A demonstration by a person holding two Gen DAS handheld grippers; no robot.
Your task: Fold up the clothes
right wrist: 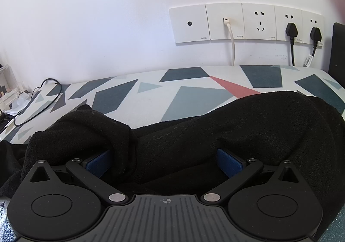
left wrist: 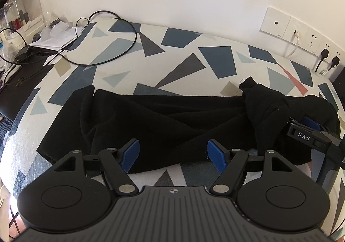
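Both tongs at black garment [left wrist: 168,121]; left tongs [left wrist: 172,155] open over near edge

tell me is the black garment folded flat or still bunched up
Bunched, not flat: the black garment lies in a rumpled band, its right end humped over the right gripper.

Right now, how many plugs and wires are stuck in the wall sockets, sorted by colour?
Black plugs: 2
White cable: 1
Total: 3
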